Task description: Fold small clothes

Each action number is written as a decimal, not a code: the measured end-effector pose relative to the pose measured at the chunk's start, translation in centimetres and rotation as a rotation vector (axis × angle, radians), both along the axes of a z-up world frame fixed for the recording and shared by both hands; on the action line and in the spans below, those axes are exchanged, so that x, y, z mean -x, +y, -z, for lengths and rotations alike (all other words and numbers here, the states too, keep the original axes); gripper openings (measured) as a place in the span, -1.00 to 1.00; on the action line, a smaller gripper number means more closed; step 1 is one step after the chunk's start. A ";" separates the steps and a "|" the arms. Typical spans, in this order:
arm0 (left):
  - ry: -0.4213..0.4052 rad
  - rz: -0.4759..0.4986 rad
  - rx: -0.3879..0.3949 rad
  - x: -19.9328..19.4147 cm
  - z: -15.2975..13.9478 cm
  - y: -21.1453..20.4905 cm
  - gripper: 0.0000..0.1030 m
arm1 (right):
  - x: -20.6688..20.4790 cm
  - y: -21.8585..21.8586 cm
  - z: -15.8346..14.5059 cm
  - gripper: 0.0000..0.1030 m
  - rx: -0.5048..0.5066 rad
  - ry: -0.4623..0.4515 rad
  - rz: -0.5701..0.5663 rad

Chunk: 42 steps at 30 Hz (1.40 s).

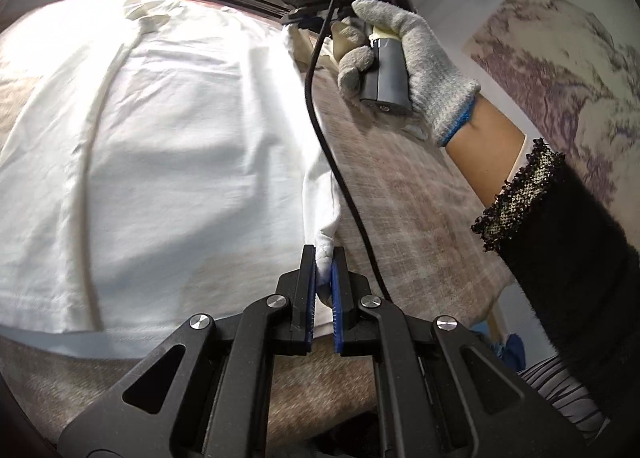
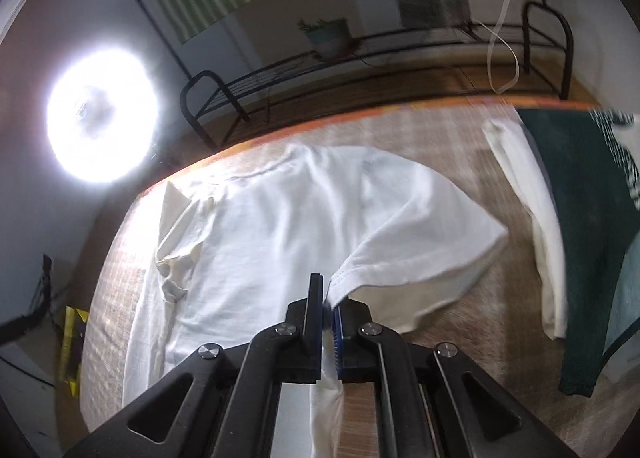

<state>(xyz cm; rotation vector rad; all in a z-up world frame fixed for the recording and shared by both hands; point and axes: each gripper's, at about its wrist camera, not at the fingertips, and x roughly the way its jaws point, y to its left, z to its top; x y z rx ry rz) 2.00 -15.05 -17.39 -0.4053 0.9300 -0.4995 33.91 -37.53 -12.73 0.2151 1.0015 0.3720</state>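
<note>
A white collared shirt point(image 1: 168, 130) lies spread on a beige checked cloth-covered table point(image 1: 400, 186). My left gripper point(image 1: 325, 258) is shut on the shirt's right edge near the hem and lifts it slightly. My right gripper point(image 2: 328, 294) is shut on a hemmed sleeve corner of the same shirt point(image 2: 288, 226), raised above the table. In the left wrist view the right gripper's handle point(image 1: 386, 70) shows in a gloved hand at the shirt's far right edge, its fingers hidden. The collar point(image 2: 172, 258) lies at the left in the right wrist view.
A dark green garment point(image 2: 588, 218) and another white garment point(image 2: 532, 218) lie at the table's right side. A black metal rack point(image 2: 360, 54) with a potted plant stands beyond the far edge. A bright lamp point(image 2: 100, 114) glares at the left. A black cable point(image 1: 340, 178) hangs across the table.
</note>
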 end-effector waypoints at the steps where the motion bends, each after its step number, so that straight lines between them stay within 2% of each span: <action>1: 0.002 -0.007 0.005 0.1 0.0 0.4 -0.91 | -0.1 0.8 -0.2 -0.97 0.009 -0.006 -0.007; 8: 0.030 -0.072 0.037 0.9 0.6 3.7 -0.91 | -0.1 6.7 -1.0 -0.98 0.086 -0.034 -0.085; 15: 0.046 -0.130 0.029 1.0 1.5 5.9 -0.91 | 0.1 12.3 0.3 -0.98 0.146 -0.033 -0.165; 22: 0.060 -0.136 -0.005 1.0 2.0 6.1 -0.91 | -0.5 14.3 2.3 -0.97 0.164 -0.001 -0.182; 24: 0.068 -0.130 -0.021 1.1 2.1 6.0 -0.91 | -0.6 14.4 3.1 -0.87 0.170 0.020 -0.190; 25: 0.070 -0.127 -0.026 1.1 2.2 6.1 -0.91 | -0.7 14.4 3.5 -0.84 0.171 0.034 -0.194; 27: 0.084 -0.126 -0.031 1.2 2.2 6.4 -0.91 | -0.7 14.2 3.9 -0.33 0.160 0.058 -0.209; 30: 0.091 -0.122 -0.027 1.6 2.1 6.8 -0.81 | -0.3 13.0 3.1 -0.29 0.098 0.072 -0.251; 33: 0.070 -0.111 -0.038 2.5 1.3 7.3 -0.79 | 0.3 10.2 0.8 -0.29 -0.006 0.053 -0.266; 37: 0.043 -0.082 -0.058 3.4 0.0 7.5 -0.79 | 0.1 5.4 -1.0 -0.13 -0.011 0.020 -0.173; 38: 0.037 -0.076 -0.063 3.6 -0.2 7.5 -0.79 | -0.3 4.2 -0.9 -0.08 -0.008 0.027 -0.137; 42: 0.030 -0.069 -0.088 3.9 -1.5 8.3 -0.79 | -1.6 1.1 1.1 -0.10 0.014 0.083 -0.030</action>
